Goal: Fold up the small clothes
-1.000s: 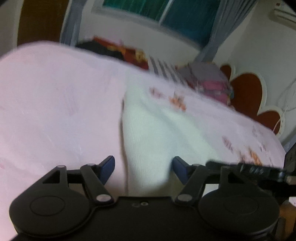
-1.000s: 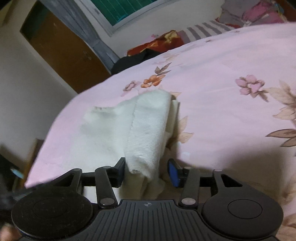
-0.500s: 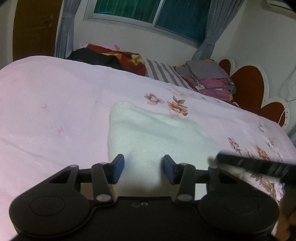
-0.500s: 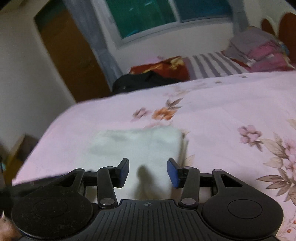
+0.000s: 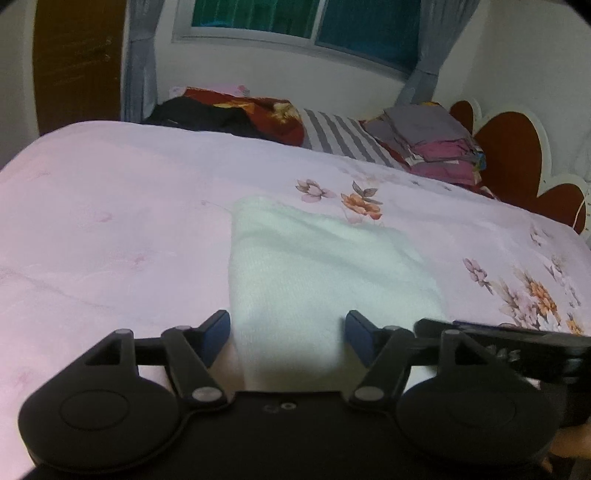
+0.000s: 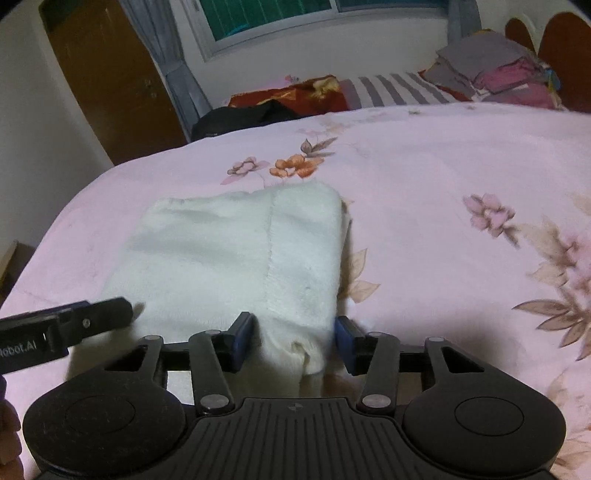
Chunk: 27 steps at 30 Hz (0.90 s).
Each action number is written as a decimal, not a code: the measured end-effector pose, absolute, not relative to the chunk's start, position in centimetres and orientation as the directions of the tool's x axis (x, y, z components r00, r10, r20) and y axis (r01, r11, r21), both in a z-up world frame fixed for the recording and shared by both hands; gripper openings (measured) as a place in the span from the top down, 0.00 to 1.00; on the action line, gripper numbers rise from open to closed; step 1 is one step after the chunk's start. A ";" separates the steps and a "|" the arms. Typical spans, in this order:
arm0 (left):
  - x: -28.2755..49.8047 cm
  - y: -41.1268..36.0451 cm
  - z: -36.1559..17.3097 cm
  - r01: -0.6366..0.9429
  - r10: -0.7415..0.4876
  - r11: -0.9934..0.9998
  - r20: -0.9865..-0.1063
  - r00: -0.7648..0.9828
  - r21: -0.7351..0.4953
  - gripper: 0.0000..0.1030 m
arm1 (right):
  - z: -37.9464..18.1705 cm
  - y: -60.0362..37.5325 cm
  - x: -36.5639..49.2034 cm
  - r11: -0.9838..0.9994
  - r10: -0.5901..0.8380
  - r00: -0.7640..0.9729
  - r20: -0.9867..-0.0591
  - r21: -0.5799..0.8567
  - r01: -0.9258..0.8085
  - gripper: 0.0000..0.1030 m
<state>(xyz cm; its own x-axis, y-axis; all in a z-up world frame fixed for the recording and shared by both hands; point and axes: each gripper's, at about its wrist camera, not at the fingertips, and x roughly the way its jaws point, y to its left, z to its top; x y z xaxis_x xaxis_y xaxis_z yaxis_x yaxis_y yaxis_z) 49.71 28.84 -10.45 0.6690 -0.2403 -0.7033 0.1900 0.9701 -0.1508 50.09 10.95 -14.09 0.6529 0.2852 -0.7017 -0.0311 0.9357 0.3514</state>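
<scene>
Evidently mid-fold, both the left tool [image 5: 287, 334] and right tool [image 6: 294, 338] hover spread over the fluffy white folded garment [image 6: 236, 254] on the pink floral bed [image 6: 424, 177], needing a near-edge pinch next.

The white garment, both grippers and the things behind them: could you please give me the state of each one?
white garment: folded, lying flat on the floral bedspread.
left gripper: open, astride the garment's near edge.
right gripper: open, around the garment's near corner.
stack of clothes: folded, piled by the headboard.
window: curtains drawn aside.
wooden door: appears closed.
</scene>
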 end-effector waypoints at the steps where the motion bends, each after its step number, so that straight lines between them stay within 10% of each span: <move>1: 49.2 28.9 -10.1 0.187 -0.233 0.972 -0.704 0.671 -0.143 0.29 | -13.2 11.0 49.6 0.937 0.281 0.665 -0.693 0.347 -0.034 0.54; 19: 41.4 28.7 -13.8 0.093 -0.102 0.994 -0.759 0.643 -0.054 0.19 | -15.7 12.1 41.3 0.981 0.194 0.632 -0.750 0.133 -0.143 0.54; 27: 36.6 27.7 -8.5 0.035 -0.053 0.999 -0.734 0.677 -0.040 0.01 | -13.1 9.9 38.3 0.968 0.242 0.672 -0.700 0.221 -0.118 0.53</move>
